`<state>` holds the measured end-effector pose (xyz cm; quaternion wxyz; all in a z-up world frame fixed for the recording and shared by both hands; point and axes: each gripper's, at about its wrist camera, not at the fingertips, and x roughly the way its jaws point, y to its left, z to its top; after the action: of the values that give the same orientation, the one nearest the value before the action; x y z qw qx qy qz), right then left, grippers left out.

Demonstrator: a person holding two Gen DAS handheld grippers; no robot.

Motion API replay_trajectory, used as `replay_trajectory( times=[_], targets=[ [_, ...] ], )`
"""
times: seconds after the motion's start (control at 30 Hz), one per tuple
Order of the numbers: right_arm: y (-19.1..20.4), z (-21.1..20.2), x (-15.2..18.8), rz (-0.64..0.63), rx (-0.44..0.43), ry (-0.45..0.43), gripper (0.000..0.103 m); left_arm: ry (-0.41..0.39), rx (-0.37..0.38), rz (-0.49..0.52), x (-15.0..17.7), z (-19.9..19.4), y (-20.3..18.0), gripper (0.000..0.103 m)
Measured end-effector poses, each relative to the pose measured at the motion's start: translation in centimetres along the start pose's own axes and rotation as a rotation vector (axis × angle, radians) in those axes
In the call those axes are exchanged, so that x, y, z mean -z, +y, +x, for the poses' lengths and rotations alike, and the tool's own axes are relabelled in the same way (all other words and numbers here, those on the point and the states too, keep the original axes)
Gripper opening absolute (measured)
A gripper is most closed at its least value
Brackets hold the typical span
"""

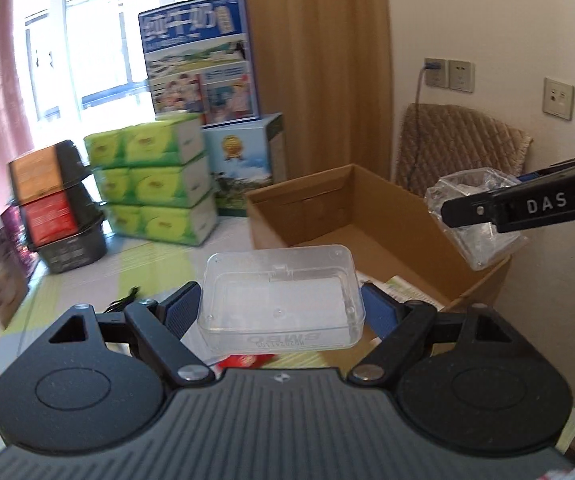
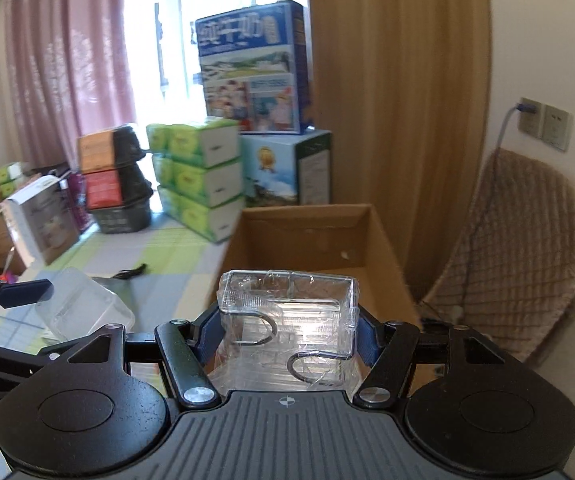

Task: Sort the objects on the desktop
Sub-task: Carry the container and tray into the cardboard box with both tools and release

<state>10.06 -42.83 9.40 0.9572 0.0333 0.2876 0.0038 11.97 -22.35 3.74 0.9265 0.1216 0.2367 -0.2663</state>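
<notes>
My left hand-held gripper (image 1: 281, 312) clamps a clear lidded case (image 1: 281, 300) above the surface (image 1: 87, 280). At two o'clock, my right hand-held gripper (image 2: 287, 334) grips a taped clear holder (image 2: 287, 320) over the open cardboard box (image 2: 307, 236).

Two clear plastic boxes (image 1: 281, 298) (image 2: 289, 332) up beside one open cardboard box (image 1: 347, 216), six green tissue packs (image 1: 155, 184) stacked behind it.
</notes>
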Motion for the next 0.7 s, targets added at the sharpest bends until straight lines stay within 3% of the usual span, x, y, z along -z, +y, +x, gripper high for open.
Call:
replay_trajectory(
  times=[0.23,0.57,0.6,0.63,0.7],
  targets=[
    [-5.1,2.0,-0.1,0.04,0.032,0.037,0.062,0.026,0.058,0.026,-1.0,4.7,-3.6,0.083],
    [-7.4,4.0,0.4,0.079,0.03,0.056,0.062,0.058,0.11,0.053,-0.7,9.2,-5.5,0.083],
    [-7.6,4.2,0.4,0.086,0.03,0.06,0.062,0.056,0.128,0.064,-0.8,9.6,-5.7,0.086],
    [-7.7,4.4,0.5,0.092,0.03,0.065,0.062,0.061,0.134,0.075,-0.8,10.0,-5.8,0.094],
    [-8.0,4.7,0.6,0.098,0.033,0.071,0.062,0.062,0.109,0.087,-0.8,10.3,-5.7,0.095]
  ],
)
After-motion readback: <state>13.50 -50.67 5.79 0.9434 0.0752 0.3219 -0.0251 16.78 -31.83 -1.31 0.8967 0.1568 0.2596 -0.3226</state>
